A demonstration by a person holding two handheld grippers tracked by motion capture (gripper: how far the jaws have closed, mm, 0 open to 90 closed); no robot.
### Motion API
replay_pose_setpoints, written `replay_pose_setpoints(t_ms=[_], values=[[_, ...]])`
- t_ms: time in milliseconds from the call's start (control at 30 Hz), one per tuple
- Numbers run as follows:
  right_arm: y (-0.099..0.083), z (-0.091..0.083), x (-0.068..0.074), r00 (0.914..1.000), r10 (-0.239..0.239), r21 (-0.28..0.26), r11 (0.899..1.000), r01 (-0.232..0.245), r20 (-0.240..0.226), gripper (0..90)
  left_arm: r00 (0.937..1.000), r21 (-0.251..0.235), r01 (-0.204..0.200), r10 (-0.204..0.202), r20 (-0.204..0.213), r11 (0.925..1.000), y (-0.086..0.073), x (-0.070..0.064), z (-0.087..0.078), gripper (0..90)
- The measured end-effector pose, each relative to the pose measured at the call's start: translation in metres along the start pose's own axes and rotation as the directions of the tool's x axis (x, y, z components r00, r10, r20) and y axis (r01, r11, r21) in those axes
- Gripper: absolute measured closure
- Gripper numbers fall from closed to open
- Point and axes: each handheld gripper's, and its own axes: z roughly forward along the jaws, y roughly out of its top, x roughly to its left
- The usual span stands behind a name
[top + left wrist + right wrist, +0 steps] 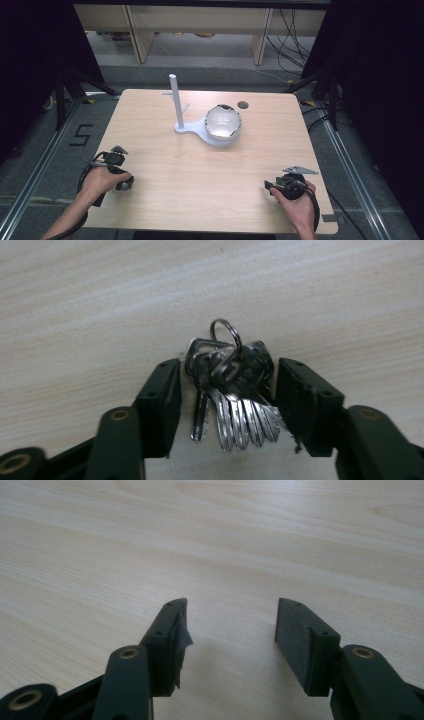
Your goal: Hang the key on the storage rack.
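Left hand-held gripper (227, 390) sits low at the 8 o'clock corner of the bench (165, 200), jaws apart with a bunch of keys (232, 395) lying flat on the wood between them. The jaws straddle the bunch without pinching it yet: a small gap shows on both sides, so this looks like the line-up before a squeeze. The key ring (226, 332) points away from the camera at 12 o'clock and the blades point back at 6, likely so the pads close across the thick key heads rather than the thin tips. Right hand-held gripper (231, 625) waits at the 4 o'clock corner, jaws apart, nothing between them, bare wood under it; it is parked well clear, probably to keep out of the way. In the high view the left hand-held gripper (121, 172) and right one (277, 186) are both near the person's edge. Up at 12 o'clock stands a white stand (176, 107) with a post and small hooks, its base joined to a bowl (223, 122), well apart from both grippers. Best guess: the keys go on a hook or in the bowl, so a firm grip comes first.
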Motion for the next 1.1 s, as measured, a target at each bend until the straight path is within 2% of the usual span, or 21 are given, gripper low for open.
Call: replay_pose_setpoints(t_ms=[33, 67, 100, 167, 200, 233, 300, 333, 400, 467, 500, 600, 667, 733, 767, 800, 900, 933, 967, 1033, 1100], values=[[0.000, 0.000, 0.000, 1.0000, 0.000, 0.000, 1.000, 0.000, 0.000, 47.6, 0.9999, 0.003, -0.013, 0.013, 0.001, 0.9999, -0.002, -0.001, -0.001, 46.6], [0.000, 0.000, 0.000, 1.0000, -0.005, -0.003, 1.000, 0.005, -0.001, 47.5, 0.9997, 0.006, -0.024, 0.024, 0.003, 0.9997, -0.003, -0.001, -0.002, 53.1], [0.000, 0.000, 0.000, 1.0000, -0.005, -0.003, 1.000, 0.005, -0.001, 47.5, 0.9995, 0.003, -0.032, 0.032, 0.004, 0.9995, -0.004, -0.002, -0.002, 53.1], [0.000, 0.000, 0.000, 1.0000, -0.009, -0.001, 1.000, 0.009, -0.002, 47.4, 0.9985, 0.010, -0.055, 0.055, 0.006, 0.9985, -0.006, -0.002, -0.004, 59.2], [0.000, 0.000, -0.002, 0.9994, -0.031, -0.008, 0.999, 0.031, -0.016, 47.4, 0.9982, 0.008, -0.059, 0.059, 0.008, 0.9982, -0.006, -0.001, -0.004, 61.7], [0.000, 0.001, -0.002, 0.9991, -0.042, -0.011, 0.999, 0.042, -0.010, 47.3, 0.9982, 0.002, -0.059, 0.059, 0.013, 0.9982, -0.007, -0.001, -0.004, 63.1], [0.000, 0.001, -0.001, 0.9992, -0.036, -0.008, 0.999, 0.036, -0.015, 47.3, 0.9973, 0.009, -0.072, 0.071, 0.017, 0.9974, -0.008, 0.000, -0.005, 65.0], [0.000, 0.001, -0.001, 0.9992, -0.036, -0.007, 0.999, 0.036, -0.015, 47.3, 0.9972, -0.005, -0.072, 0.072, 0.023, 0.9974, -0.010, -0.001, -0.004, 79.3], [0.001, 0.001, -0.001, 0.9992, -0.036, -0.007, 0.999, 0.036, -0.014, 47.2, 0.9961, -0.026, -0.084, 0.085, 0.023, 0.9961, -0.011, -0.001, -0.003, 80.3], [0.001, 0.001, -0.001, 0.9994, -0.035, -0.005, 0.999, 0.035, -0.009, 47.0, 0.9954, -0.021, -0.093, 0.094, 0.021, 0.9954, -0.011, -0.002, -0.004, 80.7], [0.001, 0.001, -0.001, 0.9994, -0.035, -0.005, 0.999, 0.035, -0.009, 47.0, 0.9915, -0.031, -0.130, 0.130, 0.009, 0.9911, -0.011, 0.000, -0.004, 80.7], [0.000, 0.000, -0.001, 0.9995, -0.031, 0.003, 1.000, 0.031, -0.007, 46.9, 0.9921, -0.037, -0.125, 0.125, 0.008, 0.9915, -0.012, -0.003, -0.003, 81.0], [0.000, 0.001, -0.003, 0.9987, -0.050, -0.008, 0.999, 0.050, -0.008, 46.9, 0.9916, -0.039, -0.129, 0.129, 0.008, 0.9909, -0.013, -0.005, -0.003, 81.1], [0.000, 0.000, -0.002, 0.9995, -0.031, 0.000, 1.000, 0.031, -0.007, 46.8, 0.9914, -0.049, -0.131, 0.131, 0.006, 0.9902, -0.014, -0.005, -0.003, 81.3], [0.000, 0.000, 0.000, 1.0000, -0.006, 0.010, 1.000, 0.006, -0.008, 46.8, 0.9903, -0.048, -0.138, 0.139, 0.007, 0.9892, -0.014, -0.005, -0.003, 81.4], [-0.001, -0.001, 0.000, 1.0000, -0.008, 0.017, 1.000, 0.008, 0.002, 46.7, 0.9904, -0.052, -0.137, 0.138, 0.009, 0.9892, -0.015, -0.005, -0.003, 81.7], [-0.001, 0.000, 0.000, 0.9999, -0.007, 0.017, 1.000, 0.007, -0.010, 46.6, 0.9849, -0.084, -0.170, 0.172, 0.017, 0.9819, -0.015, -0.003, -0.008, 85.8], [-0.001, 0.002, -0.002, 0.9989, -0.045, -0.005, 0.999, 0.045, -0.011, 46.5, 0.9867, -0.080, -0.161, 0.162, 0.013, 0.9838, -0.016, -0.004, -0.009, 86.6], [0.000, 0.002, -0.002, 0.9991, -0.042, -0.004, 0.999, 0.042, -0.008, 46.5, 0.9869, -0.077, -0.160, 0.161, 0.012, 0.9842, -0.017, -0.005, -0.009, 86.6], [0.000, 0.003, -0.001, 0.9993, -0.029, -0.014, 0.999, 0.029, -0.023, 46.2, 0.9775, -0.079, -0.209, 0.211, 0.010, 0.9747, -0.016, -0.001, -0.007, 86.7], [-0.001, 0.003, -0.002, 0.9990, -0.040, -0.013, 0.999, 0.040, -0.020, 46.1, 0.9841, -0.087, -0.175, 0.177, 0.017, 0.9807, -0.017, -0.004, -0.007, 86.7]])
